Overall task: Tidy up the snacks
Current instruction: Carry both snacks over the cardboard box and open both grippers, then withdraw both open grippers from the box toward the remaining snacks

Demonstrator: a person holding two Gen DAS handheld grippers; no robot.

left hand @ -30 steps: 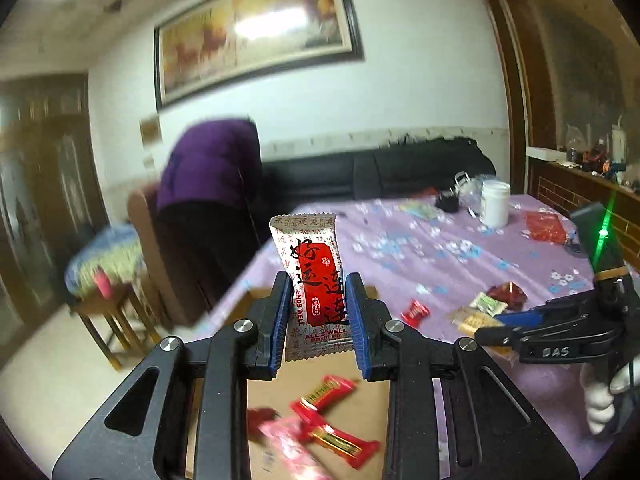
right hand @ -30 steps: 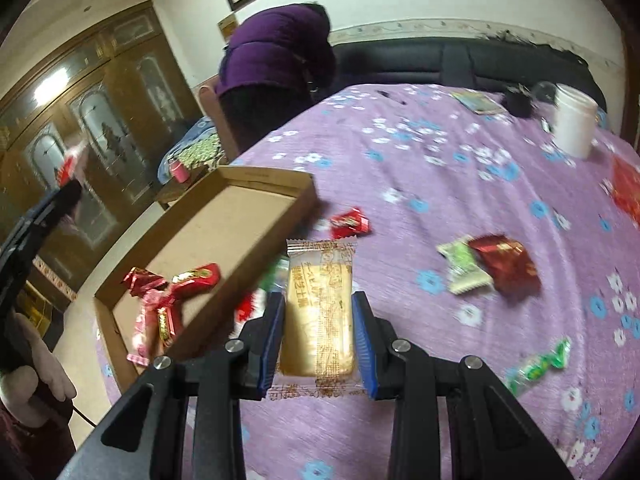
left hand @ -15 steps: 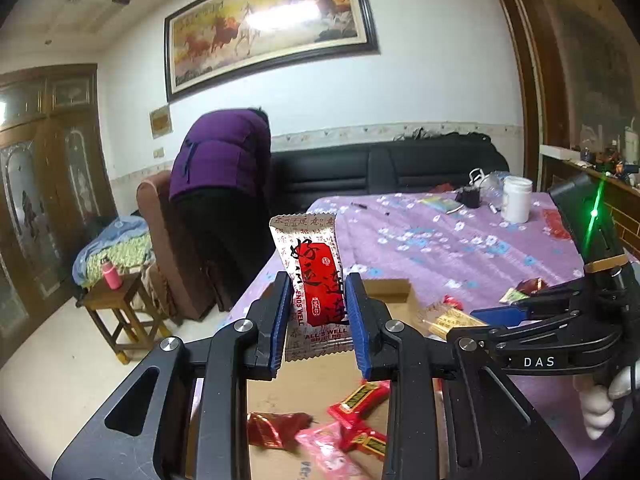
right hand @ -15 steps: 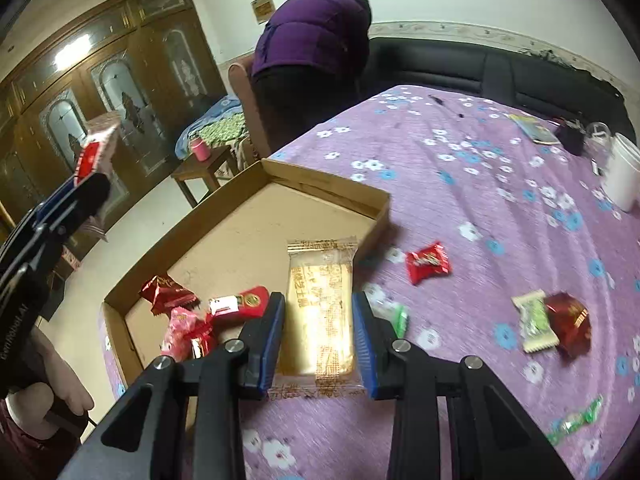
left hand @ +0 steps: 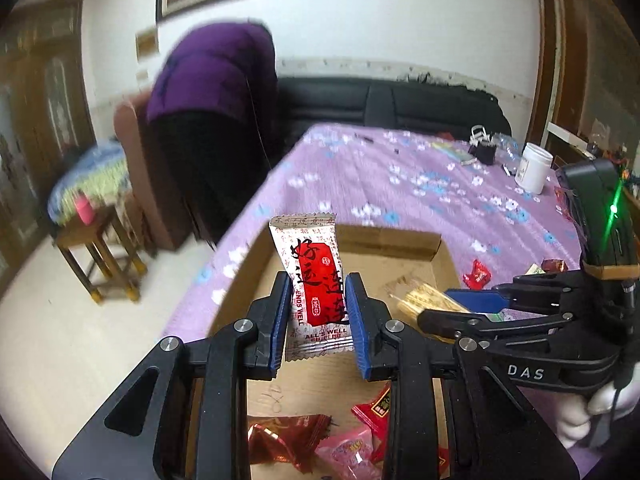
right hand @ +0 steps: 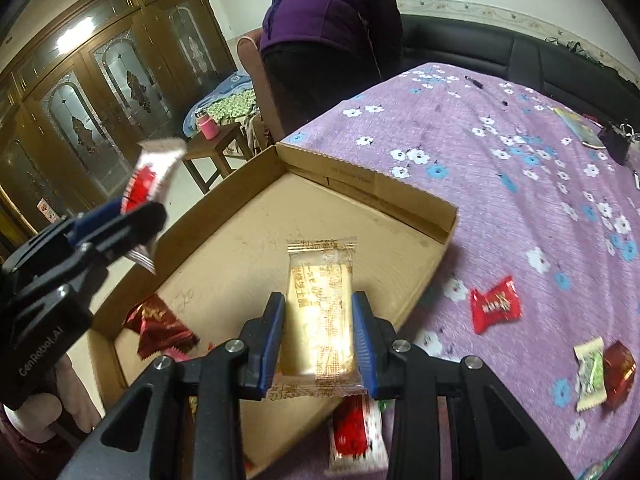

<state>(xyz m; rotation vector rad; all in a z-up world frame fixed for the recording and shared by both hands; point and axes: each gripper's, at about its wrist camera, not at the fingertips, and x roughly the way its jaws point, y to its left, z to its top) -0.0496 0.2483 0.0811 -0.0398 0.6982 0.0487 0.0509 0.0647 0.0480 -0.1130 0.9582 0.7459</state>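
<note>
Two grippers hang over a shallow cardboard box (right hand: 372, 196) that sits at the near left corner of a counter (right hand: 500, 216) under a purple flowered cloth. On the left, the left gripper (left hand: 318, 316) has its fingers (left hand: 280, 312) narrowed onto a white and red snack packet (left hand: 314, 280), which stands upright between the blue pads above the box's left part. Below it, at the near left end of the box floor, lie a dark red wrapper (right hand: 158, 330) and a pink one (left hand: 350, 454). Further right, the right gripper (right hand: 320, 340) has its fingers (right hand: 362, 336) clamped on a golden biscuit packet (right hand: 322, 308), held over the middle of the box. Just under that gripper, by the box's near right edge, lies another red and white packet (right hand: 356, 436), blurred. On the cloth to the right of the box lie a red candy (right hand: 496, 304), then a pale green packet (right hand: 590, 376) touching a dark red sweet (right hand: 620, 368). At the far left, beyond the counter, a person in a purple jacket (right hand: 336, 4) bends over.
</note>
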